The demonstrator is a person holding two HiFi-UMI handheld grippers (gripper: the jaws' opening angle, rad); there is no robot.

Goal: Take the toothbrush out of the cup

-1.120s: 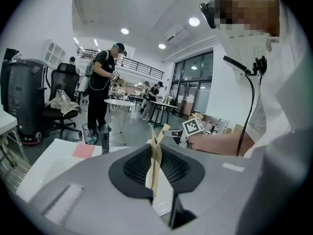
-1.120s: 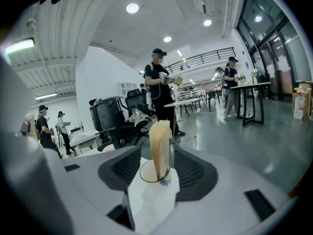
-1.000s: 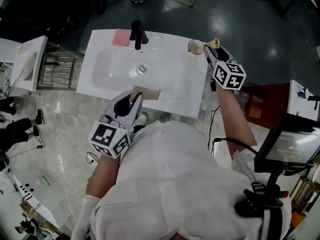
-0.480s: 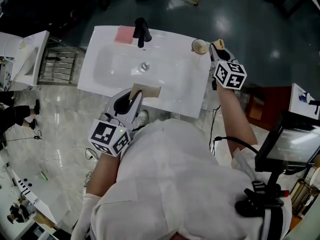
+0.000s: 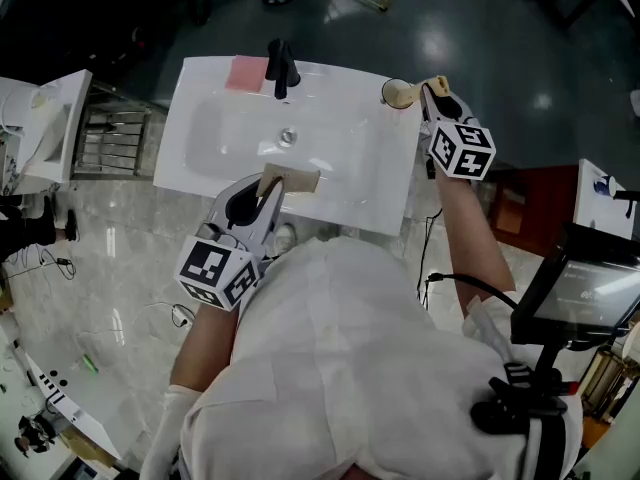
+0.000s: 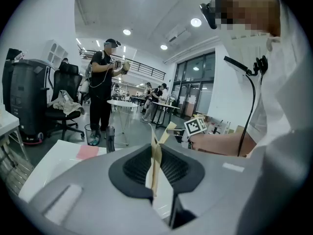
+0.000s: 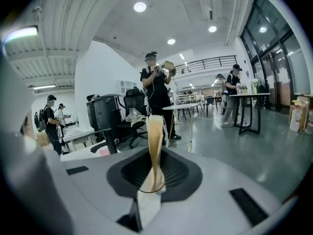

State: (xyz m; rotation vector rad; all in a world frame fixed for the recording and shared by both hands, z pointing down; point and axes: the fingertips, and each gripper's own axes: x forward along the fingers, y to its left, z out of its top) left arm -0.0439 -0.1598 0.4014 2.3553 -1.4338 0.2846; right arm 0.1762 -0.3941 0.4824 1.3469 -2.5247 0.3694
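1. Head view: a person in white bends over a glossy white rectangular washbasin (image 5: pixel 200 168) with a black tap (image 5: pixel 280 66) and a pink block (image 5: pixel 245 73). A small cream round cup (image 5: pixel 397 92) stands on the basin's back right corner. The right gripper (image 5: pixel 432 90) is just beside its rim, at the slim tan toothbrush (image 5: pixel 436 82) leaning out of the cup. The left gripper (image 5: pixel 290 180) hangs over the front rim.
2. Left gripper view: the left gripper's (image 6: pixel 155 146) tan tips lie pressed together, nothing between them. Beyond is a bright open hall with people and tables.
3. Right gripper view: the right gripper's (image 7: pixel 155 131) jaws are closing, apparently pinching the toothbrush stem. It is probably light, stiff and smooth, so it is best held mid-handle and lifted straight up, since the cup could tip.
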